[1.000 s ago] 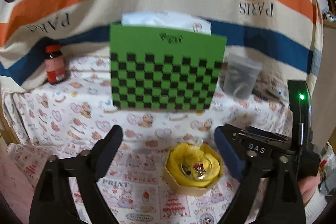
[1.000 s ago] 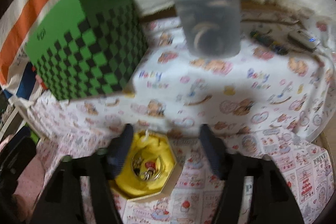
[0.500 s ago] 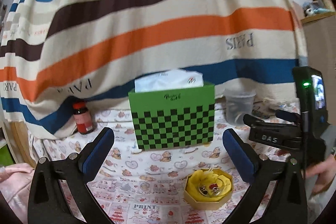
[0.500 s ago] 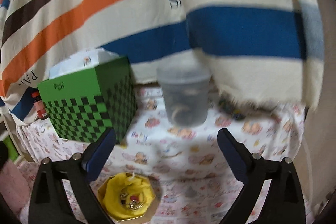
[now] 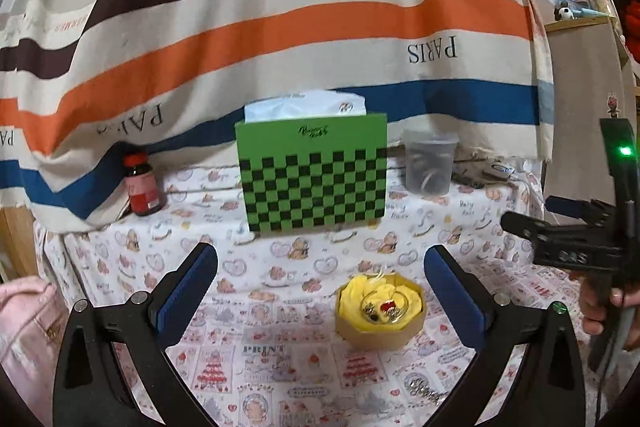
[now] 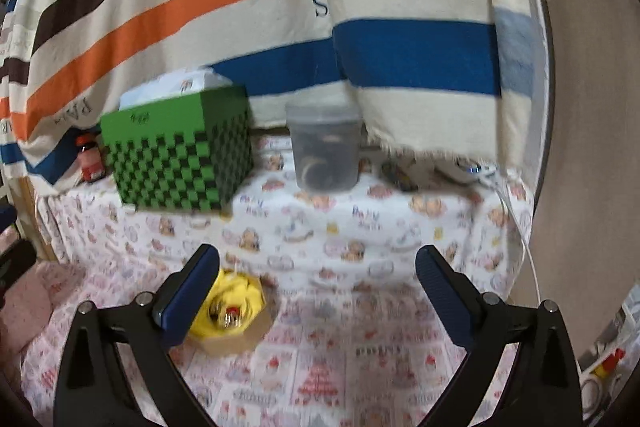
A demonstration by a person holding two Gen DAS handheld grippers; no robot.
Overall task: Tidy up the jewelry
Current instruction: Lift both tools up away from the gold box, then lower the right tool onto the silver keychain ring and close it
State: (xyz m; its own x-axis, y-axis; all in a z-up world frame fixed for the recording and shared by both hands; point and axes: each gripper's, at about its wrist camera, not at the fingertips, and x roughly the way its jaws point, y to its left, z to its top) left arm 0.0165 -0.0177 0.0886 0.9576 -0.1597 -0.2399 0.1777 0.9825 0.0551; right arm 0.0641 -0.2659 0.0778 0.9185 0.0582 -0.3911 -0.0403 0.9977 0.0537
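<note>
A small hexagonal box (image 5: 380, 319) lined with yellow cloth holds several pieces of jewelry (image 5: 384, 308), one with a red stone. It sits on the patterned tablecloth (image 5: 280, 267). It also shows in the right wrist view (image 6: 234, 315), beside the left fingertip. A silver piece of jewelry (image 5: 426, 389) lies on the cloth nearer to me. My left gripper (image 5: 320, 283) is open and empty, raised back from the box. My right gripper (image 6: 318, 287) is open and empty; it also shows at the right edge of the left wrist view (image 5: 568, 239).
A green checkered tissue box (image 5: 312, 179) stands behind the jewelry box. A clear lidded plastic container (image 5: 428, 165) is to its right, a red-capped bottle (image 5: 141, 185) to its left. A striped blanket (image 5: 280, 27) hangs behind. A pink bag (image 5: 24, 331) lies at the left.
Both grippers have pulled back and up from the yellow-lined box, so the box looks smaller and farther. Both stay open and empty.
</note>
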